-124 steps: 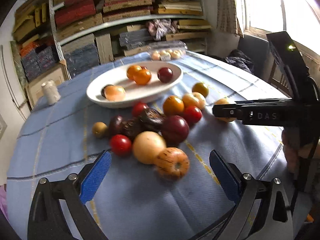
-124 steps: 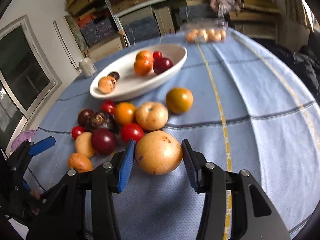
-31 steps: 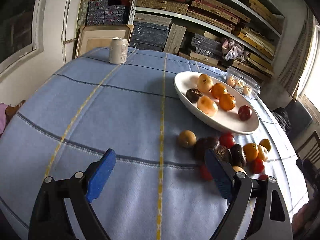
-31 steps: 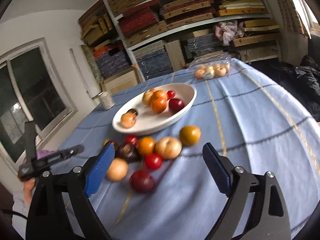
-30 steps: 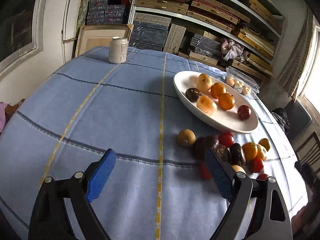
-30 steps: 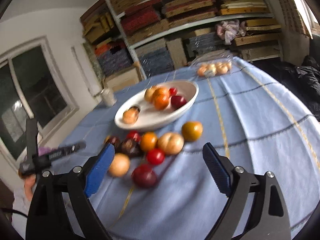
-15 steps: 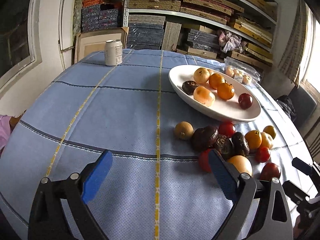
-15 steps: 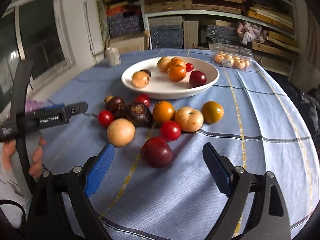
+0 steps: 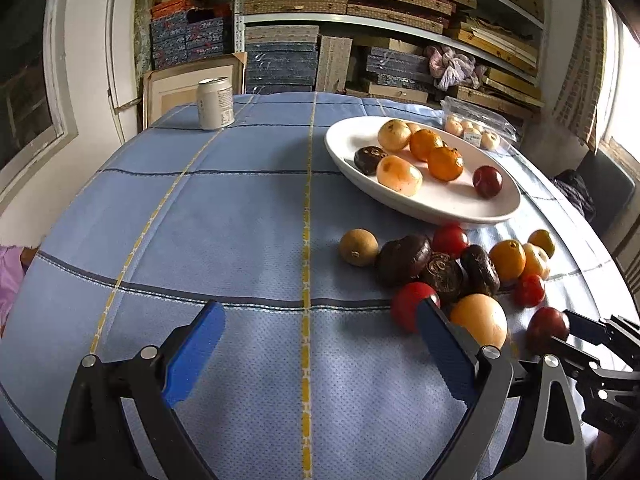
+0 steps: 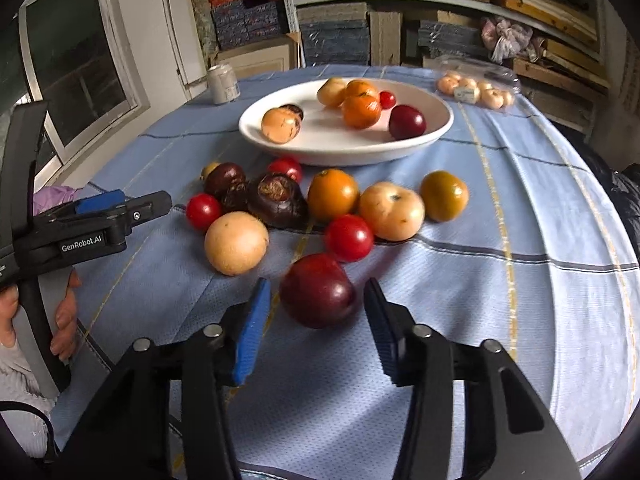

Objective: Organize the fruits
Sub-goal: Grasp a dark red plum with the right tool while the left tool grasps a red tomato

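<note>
Bare tablecloth [image 9: 240, 216] left of bowl [image 9: 508, 210], fruit pile [image 9: 440, 272] rightward.

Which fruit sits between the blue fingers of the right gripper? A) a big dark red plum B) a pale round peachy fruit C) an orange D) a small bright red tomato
A: in the right wrist view the dark red plum lies on the blue cloth between the closing jaws of the right gripper, with small gaps showing on both sides.
</note>
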A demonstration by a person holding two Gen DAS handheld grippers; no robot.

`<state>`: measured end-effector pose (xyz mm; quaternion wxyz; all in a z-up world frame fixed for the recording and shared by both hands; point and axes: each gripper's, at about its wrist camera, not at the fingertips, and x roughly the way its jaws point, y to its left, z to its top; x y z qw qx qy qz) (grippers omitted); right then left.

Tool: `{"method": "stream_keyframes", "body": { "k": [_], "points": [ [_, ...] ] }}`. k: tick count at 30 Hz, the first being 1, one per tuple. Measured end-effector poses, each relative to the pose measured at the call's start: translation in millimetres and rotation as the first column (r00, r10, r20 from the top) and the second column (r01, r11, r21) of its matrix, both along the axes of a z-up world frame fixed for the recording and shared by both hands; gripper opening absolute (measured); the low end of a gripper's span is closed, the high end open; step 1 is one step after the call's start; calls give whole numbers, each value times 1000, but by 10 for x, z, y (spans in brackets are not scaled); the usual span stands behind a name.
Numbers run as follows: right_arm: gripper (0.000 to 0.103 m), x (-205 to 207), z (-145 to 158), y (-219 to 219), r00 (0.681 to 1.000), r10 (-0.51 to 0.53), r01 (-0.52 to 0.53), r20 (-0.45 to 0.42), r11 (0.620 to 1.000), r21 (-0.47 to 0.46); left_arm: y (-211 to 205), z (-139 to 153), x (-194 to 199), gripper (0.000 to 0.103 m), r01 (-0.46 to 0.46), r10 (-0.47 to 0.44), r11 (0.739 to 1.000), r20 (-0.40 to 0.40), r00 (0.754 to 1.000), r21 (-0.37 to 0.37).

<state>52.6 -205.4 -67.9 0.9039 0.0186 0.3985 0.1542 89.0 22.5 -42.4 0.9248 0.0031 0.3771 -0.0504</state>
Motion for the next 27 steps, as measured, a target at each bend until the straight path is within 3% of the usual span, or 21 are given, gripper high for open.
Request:
{"method": "stream_keyframes", "body": {
  "k": [5, 8, 11, 16, 22, 24, 26, 27],
  "points": [
    [47, 53, -43, 40, 1000, 10, -10, -21, 1000, 10, -51, -38, 10, 97, 13, -13, 1000, -7, 1000, 26],
    [39, 56, -47, 4, 1000, 8, -7, -21, 1000, 30, -58, -48, 19, 97, 17, -17, 1000, -12, 1000, 26],
    [39, 37, -27, -51, 1000, -2, 2, -8, 998, 62, -77, -60, 23, 97, 31, -31, 999, -19, 999, 27],
    [39, 14, 15, -223, 999, -42, 40, 7, 990, 137, -185, -70, 38, 97, 92, -91, 996, -18, 996, 19],
    [39, 11, 17, -252, 999, -47, 46, 0, 988, 148, -389, -94, 118, 96, 144, -143, 988, -10, 990, 49],
    [39, 16, 14, -252, 999, -49, 48, -2, 988, 149, -367, -97, 143, 92, 136, -136, 990, -14, 991, 38],
    [39, 25, 9, -262, 999, -52, 52, -8, 987, 151, -325, -139, 205, 77, 127, -126, 992, -50, 991, 14],
    [39, 21, 3, -266, 999, -53, 54, -9, 987, 152, -296, -157, 234, 75, 129, -130, 992, -66, 989, -9]
  ]
}}
